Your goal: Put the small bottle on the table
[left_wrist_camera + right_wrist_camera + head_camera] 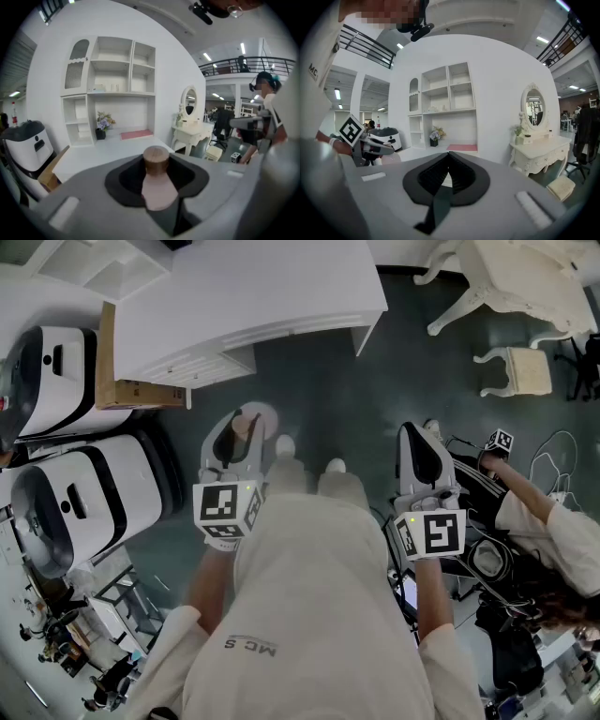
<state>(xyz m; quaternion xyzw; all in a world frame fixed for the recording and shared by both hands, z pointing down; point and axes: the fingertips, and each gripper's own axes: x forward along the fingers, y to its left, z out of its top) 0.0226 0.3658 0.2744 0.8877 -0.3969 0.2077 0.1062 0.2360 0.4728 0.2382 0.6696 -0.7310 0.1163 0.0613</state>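
- The left gripper [157,176] is clamped on the small bottle [159,193]. Its dark pads close on either side of the pale pink body, and the brown wooden-looking cap [156,158] stands clear above them.
- In the head view the small bottle [246,427] hangs over the dark floor, just in front of the person's feet. It is short of the white table [253,296], which lies farther off and a little left, so the bottle is not yet on the table.
- Handling, as a judgement: the bottle looks small, light and stiff, with a smooth rounded body that may slip between the pads. If it is glass, it could crack when set down hard.
- The best hold seems to be the one in place now, across the body below the cap. A grip on the cap alone might twist it or pull it off.
- Keeping the bottle upright should let it land flat on its base. A bare stretch of tabletop [108,150] near the front edge is free for it.
- The right gripper [449,174] has its jaws together with nothing between them. It is held out to the right, apart from the bottle.
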